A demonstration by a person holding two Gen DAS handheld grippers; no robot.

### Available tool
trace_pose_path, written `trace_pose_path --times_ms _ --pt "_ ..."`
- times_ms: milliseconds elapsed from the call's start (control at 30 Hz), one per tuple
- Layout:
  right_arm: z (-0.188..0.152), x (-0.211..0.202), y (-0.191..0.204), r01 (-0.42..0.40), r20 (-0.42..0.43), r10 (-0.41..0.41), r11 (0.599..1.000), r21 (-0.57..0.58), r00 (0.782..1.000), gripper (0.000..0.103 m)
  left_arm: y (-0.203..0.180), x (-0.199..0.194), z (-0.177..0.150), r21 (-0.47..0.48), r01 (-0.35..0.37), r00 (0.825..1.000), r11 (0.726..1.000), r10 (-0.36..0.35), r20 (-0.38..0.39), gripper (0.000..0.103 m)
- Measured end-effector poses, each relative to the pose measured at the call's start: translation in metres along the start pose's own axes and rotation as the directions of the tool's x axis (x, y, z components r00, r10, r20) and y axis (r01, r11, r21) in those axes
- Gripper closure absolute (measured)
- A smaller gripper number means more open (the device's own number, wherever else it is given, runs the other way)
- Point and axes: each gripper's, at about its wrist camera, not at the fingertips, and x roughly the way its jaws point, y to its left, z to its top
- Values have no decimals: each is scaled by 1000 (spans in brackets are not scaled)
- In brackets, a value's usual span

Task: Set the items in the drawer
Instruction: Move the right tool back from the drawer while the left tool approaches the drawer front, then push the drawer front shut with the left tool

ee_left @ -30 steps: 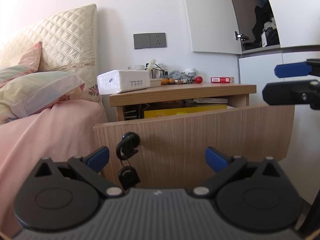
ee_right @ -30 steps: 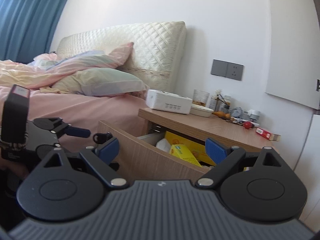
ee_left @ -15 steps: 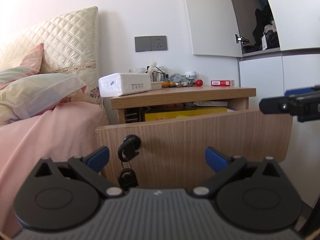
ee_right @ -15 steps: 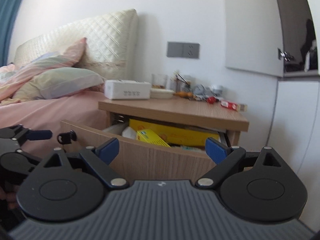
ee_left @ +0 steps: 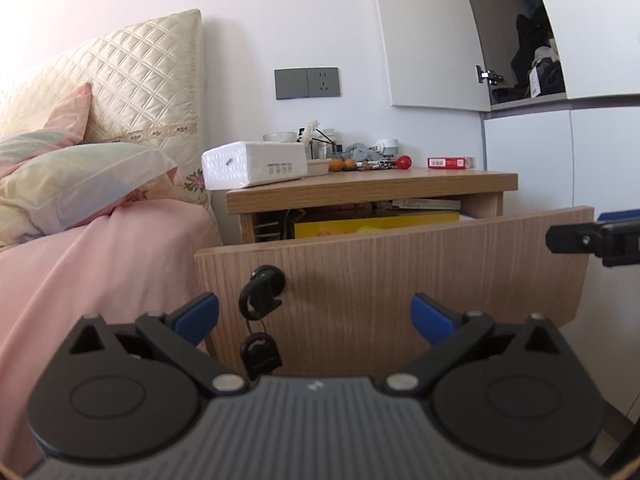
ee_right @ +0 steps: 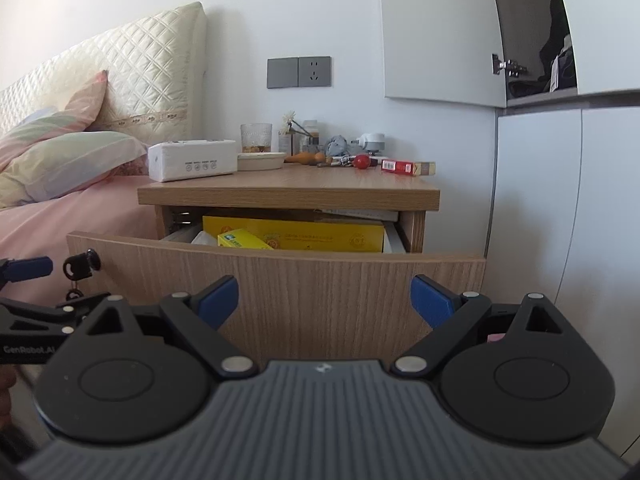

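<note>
Left wrist view: I see my left gripper (ee_left: 314,316) with its jaws wide apart and nothing between them.
Left gripper place: it floats just in front of the drawer (ee_left: 400,272), close to the wood front, at 6 o'clock in the view.
Right wrist view: I see my right gripper (ee_right: 324,298) with its jaws wide apart too, and nothing in them.
Right gripper place: it floats in front of the drawer (ee_right: 320,280), at 6 o'clock in the view.
Drawer: it is pulled out from the nightstand (ee_right: 288,190) and stays open.
Inside the drawer: a big yellow box (ee_right: 304,234) lies at the back, and a small yellow box (ee_right: 242,240) leans in front of it.
Key: a black key (ee_left: 262,292) sticks in the lock at 9 o'clock on the drawer front, and a second black key hangs under it.
On the nightstand: a white tissue pack (ee_right: 192,160) at 9 o'clock, a glass (ee_right: 256,139) behind it, a red ball (ee_right: 362,161) near the middle, and a red packet (ee_right: 406,167) at 3 o'clock.
Bed: the bed (ee_left: 80,264) with a pink cover sits at 9 o'clock from the nightstand, with pillows (ee_left: 76,184) on it.
Wall: a grey socket plate (ee_right: 299,72) is at 12 o'clock above the nightstand.
</note>
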Motion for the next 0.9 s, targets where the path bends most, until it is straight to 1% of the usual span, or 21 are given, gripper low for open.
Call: trace_pose_path --times_ms 67,233,267,300,333,400,433,467,500,533,567,600,633,700,733,800,867,900 --pt "-3 1 -3 4 -10 -4 1000 23 1000 8 0 1 -1 0 -2 1000 1000 2 -2 0" --pt "-1 -1 -6 10 1 -10 999 35 1000 10 1 3 -2 -9 -6 1000 1000 5 -13 1" --pt "-1 -2 -5 15 4 -15 999 28 1000 14 1 3 -2 -10 -4 1000 1000 4 -16 3" --pt "-1 -2 -4 24 5 -24 1000 19 1000 27 1 3 -2 -12 0 1000 1000 0 -18 4" --pt "-1 -2 -3 33 3 -33 999 13 999 33 1 3 -3 -14 2 1000 1000 -2 -19 6" --pt "-2 -2 -4 35 -5 -35 999 20 999 37 1 3 -3 -15 -1 1000 1000 1 -17 9" --pt "-2 -2 -6 34 -11 -33 999 30 999 42 1 3 -3 -16 -6 1000 1000 5 -16 12" --pt "-2 -2 -8 33 -17 -32 999 39 999 45 1 2 -3 -19 -12 1000 1000 12 -14 16" --pt "-1 -1 -10 32 -23 -30 998 49 999 53 2 2 -3 -24 -16 1000 1000 16 -12 18" --pt "-1 -1 -12 30 -29 -29 998 59 999 64 3 2 -3 -29 -18 1000 999 18 -10 22" --pt "-1 -1 -14 30 -35 -27 997 69 999 69 4 2 -3 -36 -18 1000 999 18 -9 26" --pt "-1 -1 -16 29 -41 -25 997 78 999 77 5 2 -2 -42 -22 1000 999 21 -10 27" --pt "-1 0 -18 28 -47 -24 996 88 999 81 6 3 -2 -45 -25 1000 999 25 -13 30" --pt "-1 0 -23 26 -59 -20 994 107 998 83 7 6 -2 -50 -32 999 998 31 -20 34" --pt "-1 1 -25 26 -65 -18 993 117 998 86 8 7 -2 -53 -36 999 998 34 -23 36" --pt "-3 1 -27 28 -66 -19 991 129 998 88 9 9 -2 -59 -43 999 997 42 -30 41" --pt "-4 2 -26 20 -64 -13 993 113 998 88 10 12 -3 -62 -55 998 997 52 -42 48" --pt "-3 3 -25 13 -67 -7 995 99 998 88 11 14 -3 -64 -58 997 996 55 -49 50"
